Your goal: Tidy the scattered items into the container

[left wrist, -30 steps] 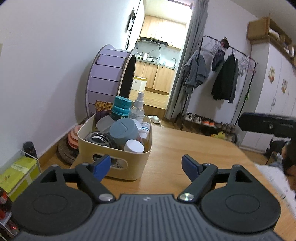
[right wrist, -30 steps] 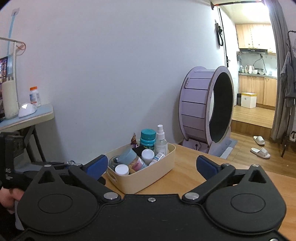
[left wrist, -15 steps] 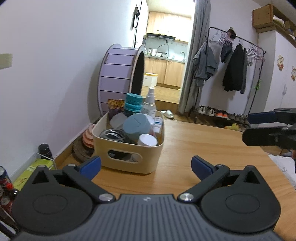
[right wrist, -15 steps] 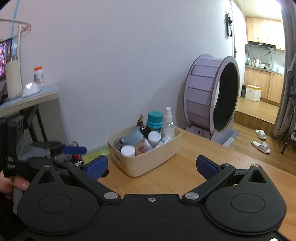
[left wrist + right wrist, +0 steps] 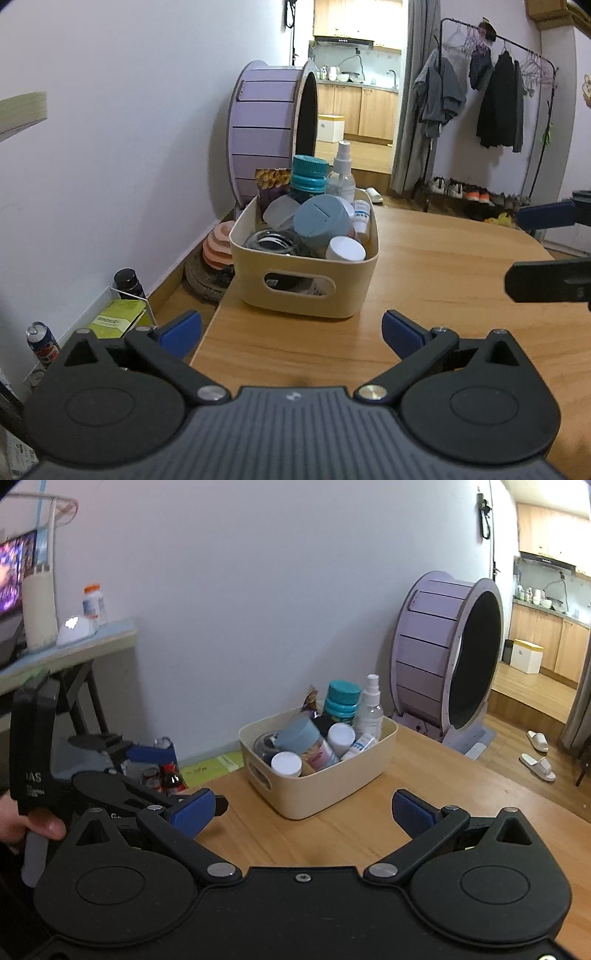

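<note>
A cream plastic bin (image 5: 306,291) (image 5: 332,786) stands on the wooden table (image 5: 443,280) near its left edge. It holds several bottles and jars: a teal-capped bottle (image 5: 309,173), a spray bottle (image 5: 341,173), a grey-blue lidded jar (image 5: 321,218), a white-capped bottle (image 5: 345,249) and a snack packet (image 5: 272,181). My left gripper (image 5: 291,334) is open and empty, in front of the bin and apart from it. My right gripper (image 5: 301,810) is open and empty, also short of the bin. The left gripper also shows at the left of the right wrist view (image 5: 147,760).
A purple cat wheel (image 5: 273,122) stands behind the table by the wall. On the floor to the left are a cork mat with a pink toy (image 5: 218,251), a wire rack with a green packet (image 5: 118,317) and a can (image 5: 42,345). A clothes rack (image 5: 495,103) stands at the back right.
Both grippers have pulled back from the bin and stayed open. The bin now looks smaller and farther in both views; its contents have not moved.
</note>
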The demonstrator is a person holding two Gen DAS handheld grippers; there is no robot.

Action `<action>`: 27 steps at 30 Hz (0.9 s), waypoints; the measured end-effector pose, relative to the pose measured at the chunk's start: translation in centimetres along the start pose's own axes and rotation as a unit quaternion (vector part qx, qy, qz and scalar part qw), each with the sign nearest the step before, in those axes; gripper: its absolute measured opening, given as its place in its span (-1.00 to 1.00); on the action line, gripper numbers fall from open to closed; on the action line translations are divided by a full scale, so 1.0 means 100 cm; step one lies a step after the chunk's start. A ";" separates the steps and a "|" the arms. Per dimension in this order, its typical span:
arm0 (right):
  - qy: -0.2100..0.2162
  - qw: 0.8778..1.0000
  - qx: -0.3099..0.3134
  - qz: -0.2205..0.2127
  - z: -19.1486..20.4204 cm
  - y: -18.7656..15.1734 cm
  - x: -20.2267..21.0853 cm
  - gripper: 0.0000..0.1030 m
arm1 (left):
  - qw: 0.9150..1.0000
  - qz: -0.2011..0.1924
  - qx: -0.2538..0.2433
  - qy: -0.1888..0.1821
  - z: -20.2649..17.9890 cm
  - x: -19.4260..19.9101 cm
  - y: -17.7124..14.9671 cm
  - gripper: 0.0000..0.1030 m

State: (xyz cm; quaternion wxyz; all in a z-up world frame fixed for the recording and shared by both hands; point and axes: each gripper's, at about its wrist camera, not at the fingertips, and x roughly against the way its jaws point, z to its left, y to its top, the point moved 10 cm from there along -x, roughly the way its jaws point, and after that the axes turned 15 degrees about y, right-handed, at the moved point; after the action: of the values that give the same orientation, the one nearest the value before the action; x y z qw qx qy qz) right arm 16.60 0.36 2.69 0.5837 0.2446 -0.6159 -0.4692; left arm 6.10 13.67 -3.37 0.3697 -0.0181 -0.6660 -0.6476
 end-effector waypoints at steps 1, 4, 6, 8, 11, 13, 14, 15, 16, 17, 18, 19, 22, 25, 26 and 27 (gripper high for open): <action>0.001 1.000 0.003 0.003 0.002 -0.001 -0.002 1.00 | 1.000 0.001 -0.002 0.000 0.000 0.001 0.000 1.00; 0.005 1.000 -0.001 0.008 0.003 -0.002 -0.005 1.00 | 1.000 0.007 -0.009 0.001 0.001 0.000 -0.002 1.00; 0.001 1.000 -0.004 0.010 0.002 -0.002 -0.004 1.00 | 1.000 0.010 -0.011 0.002 0.002 0.001 -0.003 1.00; -0.005 1.000 -0.007 0.013 -0.001 -0.003 -0.003 1.00 | 1.000 0.011 -0.013 0.001 0.002 0.001 -0.003 1.00; -0.010 1.000 -0.013 0.017 -0.006 -0.003 -0.001 1.00 | 1.000 0.012 -0.012 -0.002 0.003 0.002 -0.002 1.00; -0.010 1.000 -0.013 0.021 -0.007 -0.003 -0.002 1.00 | 1.000 0.012 -0.012 -0.004 0.002 0.003 -0.002 1.00; -0.010 1.000 -0.010 0.023 -0.006 -0.003 -0.002 1.00 | 1.000 0.012 -0.014 -0.004 0.002 0.003 -0.002 1.00; -0.010 1.000 -0.008 0.025 -0.005 -0.003 -0.003 1.00 | 1.000 0.013 -0.015 -0.004 0.001 0.002 -0.002 1.00; -0.009 1.000 -0.006 0.026 -0.004 -0.004 -0.003 1.00 | 1.000 0.013 -0.017 -0.004 0.000 0.002 -0.002 1.00; -0.008 1.000 -0.004 0.028 -0.003 -0.003 -0.005 1.00 | 1.000 0.013 -0.018 -0.004 0.000 0.002 -0.002 1.00; -0.007 1.000 -0.002 0.029 -0.002 -0.003 -0.005 1.00 | 1.000 0.014 -0.019 -0.004 0.000 0.002 -0.003 1.00; -0.006 1.000 -0.001 0.029 -0.001 -0.003 -0.006 1.00 | 1.000 0.013 -0.019 -0.004 0.000 0.002 -0.003 1.00; -0.001 0.999 0.002 0.032 0.002 -0.004 -0.008 1.00 | 1.000 0.012 -0.021 -0.003 0.000 0.002 -0.003 1.00; 0.002 0.999 0.007 0.036 0.006 -0.004 -0.008 1.00 | 1.000 0.015 -0.020 -0.002 0.001 0.000 -0.003 1.00; 0.003 0.999 0.008 0.037 0.006 -0.004 -0.008 1.00 | 1.000 0.016 -0.020 -0.001 0.002 0.000 -0.003 1.00; 0.003 0.999 0.008 0.037 0.007 -0.004 -0.009 1.00 | 1.000 0.017 -0.020 -0.001 0.002 0.000 -0.003 1.00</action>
State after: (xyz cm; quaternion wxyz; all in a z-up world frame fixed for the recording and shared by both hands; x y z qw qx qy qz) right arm 16.01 1.11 1.96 0.6010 0.2276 -0.6264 -0.4412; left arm 5.90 13.78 -3.65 0.3797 -0.0372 -0.6525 -0.6548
